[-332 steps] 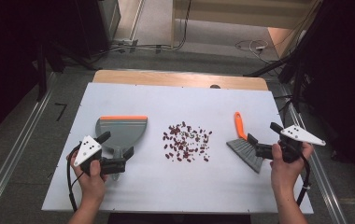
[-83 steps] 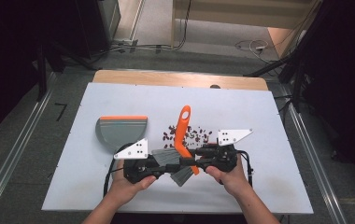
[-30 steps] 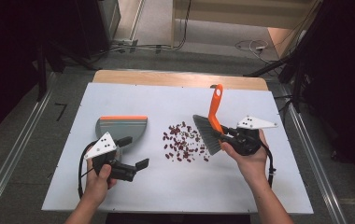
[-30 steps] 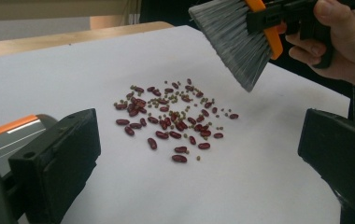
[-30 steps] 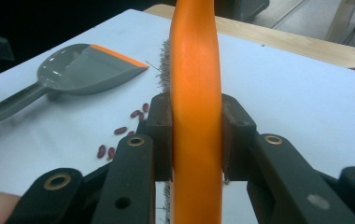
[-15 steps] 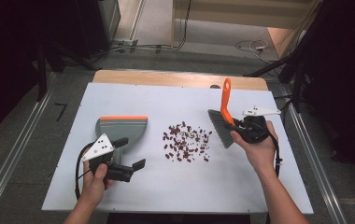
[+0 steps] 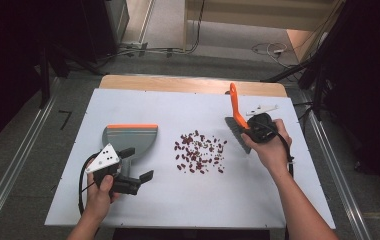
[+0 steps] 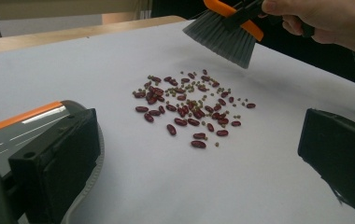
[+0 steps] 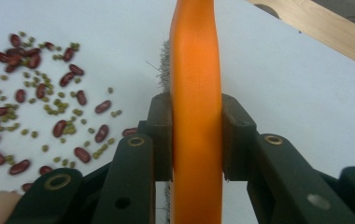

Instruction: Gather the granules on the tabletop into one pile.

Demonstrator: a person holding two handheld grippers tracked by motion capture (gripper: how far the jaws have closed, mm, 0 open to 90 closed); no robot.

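High view: on the white bench (image 7: 278, 200), the right hand-held gripper (image 7: 258, 131) clamps the orange brush (image 7: 236, 117) just right of the beans (image 7: 200, 152); the left hand-held gripper (image 7: 135, 167), jaws spread and empty, sits near the dustpan (image 7: 129, 137) at left.

Left gripper view: the brush bristles (image 8: 220, 37) hang above the bench, beyond the beans (image 8: 189, 105); the dustpan (image 8: 7, 128) lies left.

Right gripper view: both jaws press on the brush handle (image 9: 195, 112); beans (image 9: 35, 102) lie left.
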